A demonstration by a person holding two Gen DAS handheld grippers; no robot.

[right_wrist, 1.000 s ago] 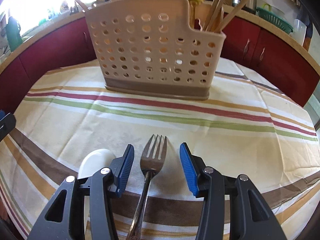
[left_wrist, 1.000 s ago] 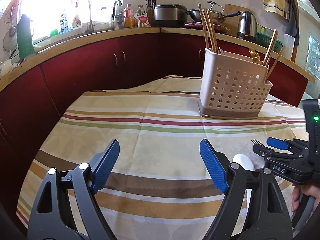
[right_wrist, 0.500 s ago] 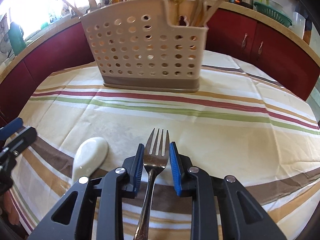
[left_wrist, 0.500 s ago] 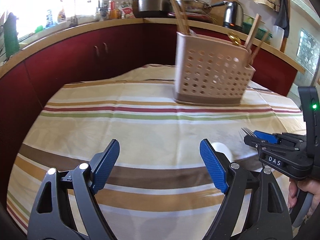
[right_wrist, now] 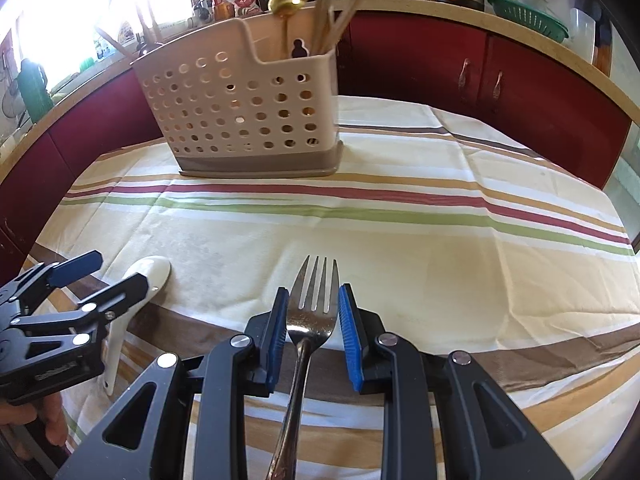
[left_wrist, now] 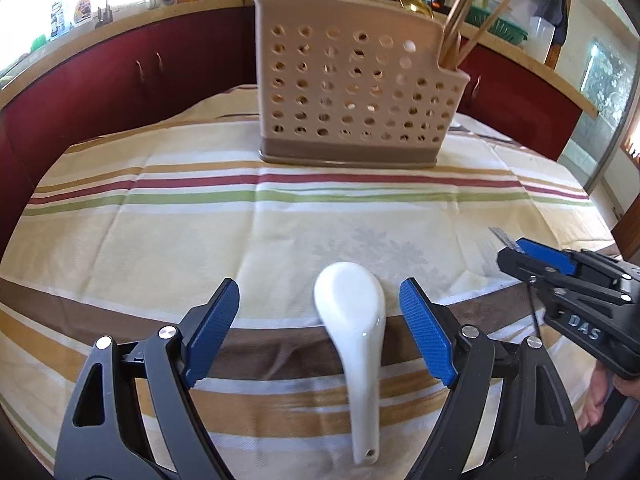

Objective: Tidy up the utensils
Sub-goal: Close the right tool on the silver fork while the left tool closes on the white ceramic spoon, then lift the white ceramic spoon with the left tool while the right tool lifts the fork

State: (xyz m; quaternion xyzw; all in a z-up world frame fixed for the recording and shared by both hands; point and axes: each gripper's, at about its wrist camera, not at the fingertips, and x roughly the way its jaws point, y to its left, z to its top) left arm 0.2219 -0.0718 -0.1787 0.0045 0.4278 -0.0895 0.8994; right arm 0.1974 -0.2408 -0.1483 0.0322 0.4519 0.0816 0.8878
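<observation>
My right gripper (right_wrist: 312, 332) seems clamped on the fork (right_wrist: 314, 304), tines forward; my spread left gripper (left_wrist: 320, 332) straddles the spoon (left_wrist: 354, 320) lengthwise.

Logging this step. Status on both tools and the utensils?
Right tool shut on fork. Left tool open around white spoon, not gripping. Holder ahead, path clear.

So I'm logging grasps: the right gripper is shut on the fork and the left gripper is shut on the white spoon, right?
Not quite. The left gripper is open: the left wrist view shows its jaws wide apart around the white spoon, touching neither side. The right gripper is indeed shut on the fork.
</observation>
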